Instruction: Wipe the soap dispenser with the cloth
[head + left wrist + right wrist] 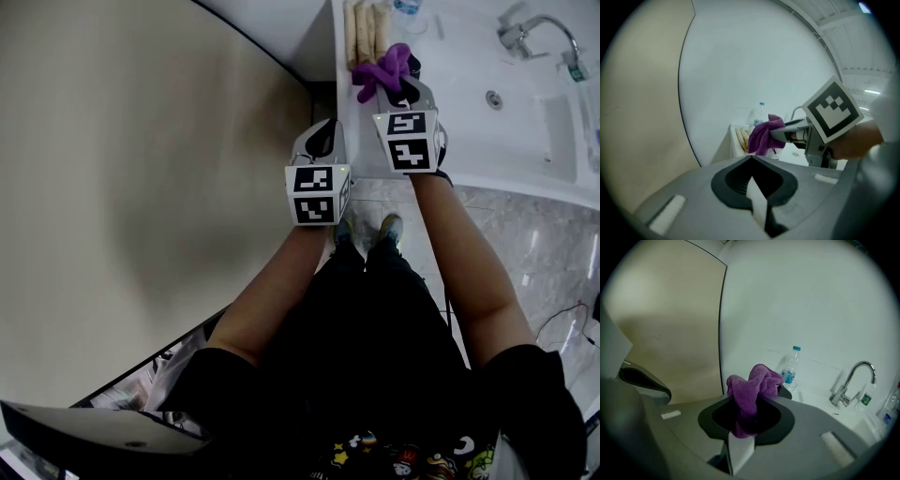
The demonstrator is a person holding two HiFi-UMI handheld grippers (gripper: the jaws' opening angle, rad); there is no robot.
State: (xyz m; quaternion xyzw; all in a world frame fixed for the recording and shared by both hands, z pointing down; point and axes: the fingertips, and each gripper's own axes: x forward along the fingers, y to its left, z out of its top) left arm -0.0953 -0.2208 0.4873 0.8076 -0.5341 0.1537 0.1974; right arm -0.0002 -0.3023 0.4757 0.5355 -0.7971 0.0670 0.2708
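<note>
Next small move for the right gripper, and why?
Probably swing the right gripper rightward toward the faucet: its fingers clamp the purple cloth, but it hangs over the left end of the counter, away from the small bottles beside the faucet.

Dim, flat light, dark fisheye corners, soft blur near edges

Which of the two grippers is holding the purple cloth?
The right gripper: its jaws pinch the purple cloth. The left gripper has shut jaws with nothing between.

Head downward; all share cloth (386, 67), perhaps bottle (790, 365).
</note>
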